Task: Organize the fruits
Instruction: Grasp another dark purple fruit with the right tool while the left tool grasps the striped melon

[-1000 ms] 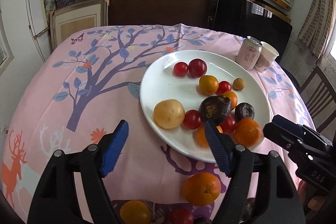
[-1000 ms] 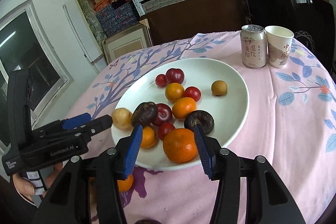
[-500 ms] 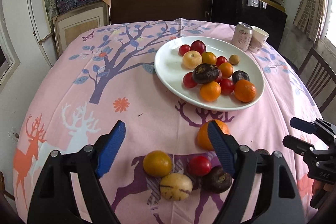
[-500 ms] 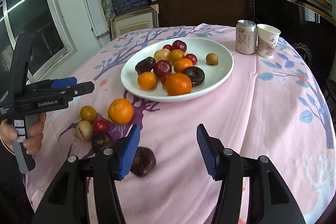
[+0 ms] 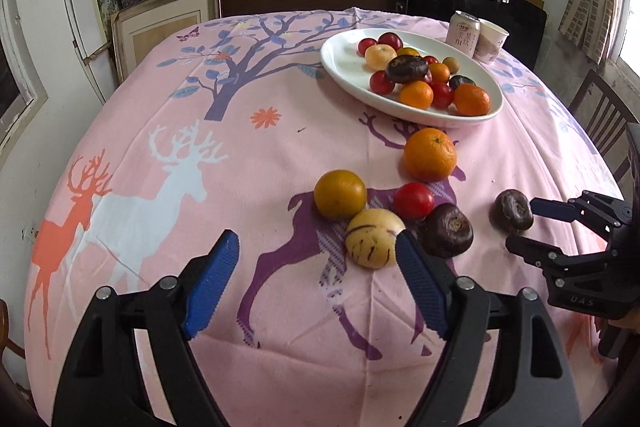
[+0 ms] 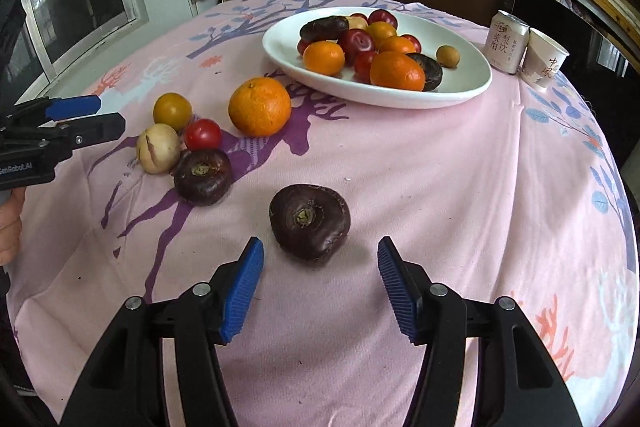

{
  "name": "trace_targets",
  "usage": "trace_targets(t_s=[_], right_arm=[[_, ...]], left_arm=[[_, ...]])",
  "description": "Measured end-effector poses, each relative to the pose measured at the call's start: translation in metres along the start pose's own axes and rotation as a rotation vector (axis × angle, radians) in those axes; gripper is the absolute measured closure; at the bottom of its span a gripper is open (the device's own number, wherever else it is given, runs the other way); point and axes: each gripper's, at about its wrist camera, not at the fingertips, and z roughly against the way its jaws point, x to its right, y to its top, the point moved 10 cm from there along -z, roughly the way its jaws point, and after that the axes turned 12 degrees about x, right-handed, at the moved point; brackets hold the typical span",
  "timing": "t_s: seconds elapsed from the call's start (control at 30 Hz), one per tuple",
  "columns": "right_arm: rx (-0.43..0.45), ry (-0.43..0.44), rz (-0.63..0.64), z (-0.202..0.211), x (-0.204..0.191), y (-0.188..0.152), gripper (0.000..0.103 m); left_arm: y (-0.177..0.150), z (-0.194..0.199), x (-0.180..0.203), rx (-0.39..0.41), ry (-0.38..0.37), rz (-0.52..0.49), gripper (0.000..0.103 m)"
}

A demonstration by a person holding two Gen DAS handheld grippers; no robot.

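Note:
A white plate holds several fruits at the far side of the table. Loose fruits lie on the cloth: an orange, a yellow-orange fruit, a red tomato, a pale striped fruit and two dark purple fruits. My left gripper is open, the pale fruit just past its right finger. My right gripper is open just short of the nearer dark purple fruit.
A drink can and a paper cup stand beyond the plate. The pink printed tablecloth covers a round table. Shelves and a dark cabinet stand behind; a wooden chair is at the right.
Both grippers have pulled back from the plate towards the near edge and dropped lower. The loose fruits on the cloth have come into close view. Both stay open.

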Motion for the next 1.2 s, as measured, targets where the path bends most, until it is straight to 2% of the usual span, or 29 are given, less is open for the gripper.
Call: trace_targets(t_s=[0.2,0.27,0.8,0.97,1.13,1.2], right_arm=[[0.005,-0.021,-0.019,-0.016,-0.001,0.008,0.045],[0.012,-0.024,-0.03,-0.015,0.001,0.01,0.06],[0.075,0.008,-0.124,0.027,0.02,-0.002,0.06],[0.087,0.017,-0.133,0.036,0.02,-0.006,0.06],[0.103,0.017,-0.138,0.044,0.02,-0.007,0.06],[0.107,0.018,-0.141,0.046,0.02,-0.007,0.06]], left_arm=[[-0.009,0.001,0.004,-0.018,-0.005,-0.01,0.025],[-0.01,0.0,0.006,-0.021,-0.007,-0.015,0.025],[-0.02,-0.01,0.027,-0.061,-0.037,-0.046,0.025],[-0.019,-0.023,0.03,-0.071,-0.022,-0.048,0.025],[-0.021,-0.037,0.032,-0.103,-0.026,-0.044,0.034],[-0.023,-0.042,0.032,-0.12,-0.03,-0.036,0.042]])
